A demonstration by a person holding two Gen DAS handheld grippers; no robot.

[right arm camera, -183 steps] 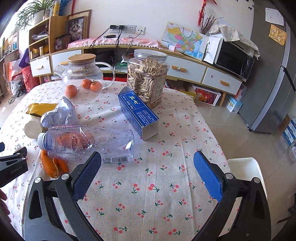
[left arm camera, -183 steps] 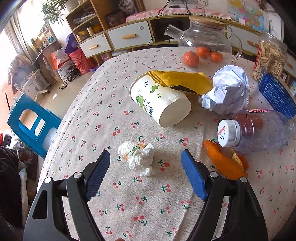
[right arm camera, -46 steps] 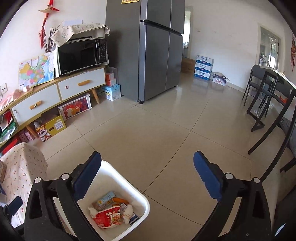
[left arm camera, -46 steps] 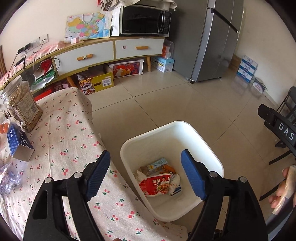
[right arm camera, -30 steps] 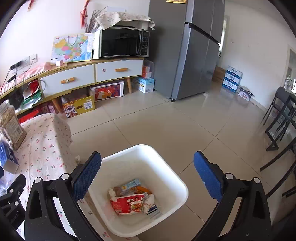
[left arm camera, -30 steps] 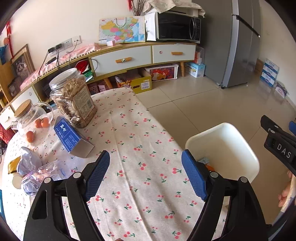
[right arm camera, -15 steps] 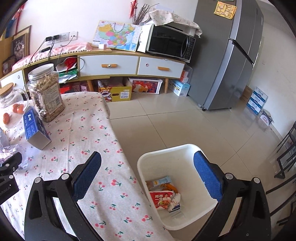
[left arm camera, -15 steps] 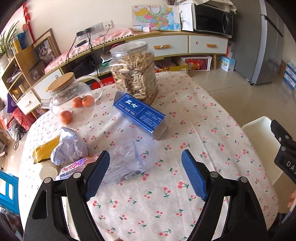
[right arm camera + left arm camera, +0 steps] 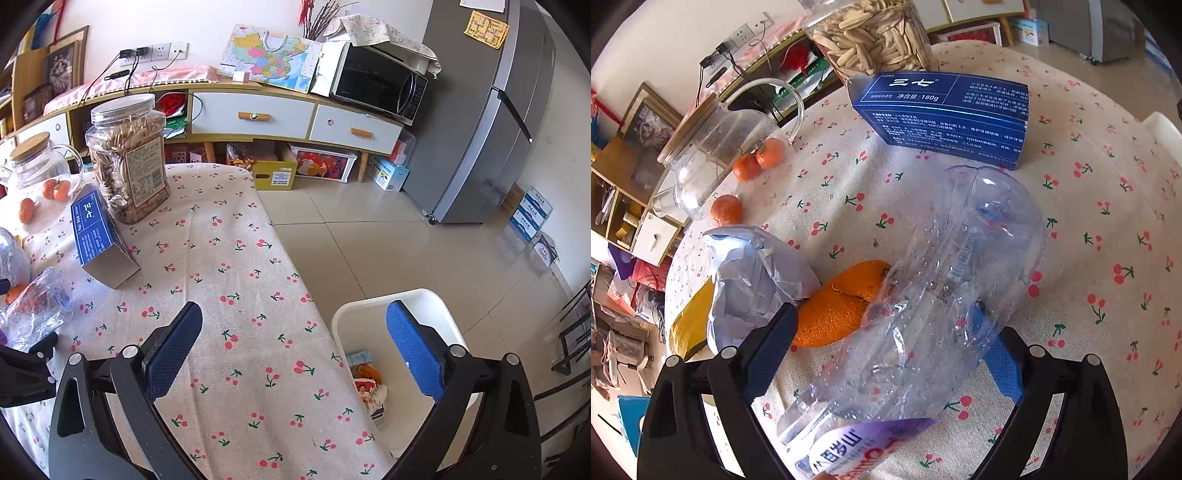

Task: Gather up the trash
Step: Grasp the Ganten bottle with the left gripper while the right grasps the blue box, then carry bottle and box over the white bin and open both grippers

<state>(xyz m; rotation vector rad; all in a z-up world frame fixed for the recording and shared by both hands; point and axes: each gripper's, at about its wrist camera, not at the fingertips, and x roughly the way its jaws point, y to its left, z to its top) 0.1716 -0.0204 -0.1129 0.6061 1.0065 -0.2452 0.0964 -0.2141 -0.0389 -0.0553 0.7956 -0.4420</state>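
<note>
Lying on its side: crumpled clear plastic bottle [image 9: 945, 295] on the cherry-print cloth of the worktop [image 9: 1108, 229], label end nearest the camera, base pointing away toward the blue box.
Left gripper [image 9: 886, 354]: straddling the bottle, jaws just opened wider; blue pads on either side of the bottle body, whether the pads press on it cannot be told.
Beside the bottle: orange peel [image 9: 834, 306] touching its left flank; crumpled white paper ball [image 9: 753, 277] just left of the peel; yellow wrapper [image 9: 690, 321] partly hidden under the paper.
Beyond the bottle: blue rectangular carton with white print [image 9: 945, 114], lying flat; clear plastic jar of pale seeds [image 9: 871, 37] behind it.
Farther left: glass teapot with wooden lid [image 9: 716, 147]; three small orange tangerines [image 9: 757, 158] seen at and through its base.
Right gripper [image 9: 295, 350]: wide open, nothing between the blue pads, held over the worktop edge.
Below the right gripper: white plastic waste bin [image 9: 436, 306] on the tiled floor just beside the worktop, holding wrappers and a bit of orange peel.
Background: microwave [image 9: 376, 88] on a low cabinet, grey refrigerator [image 9: 487, 110] to its right.
</note>
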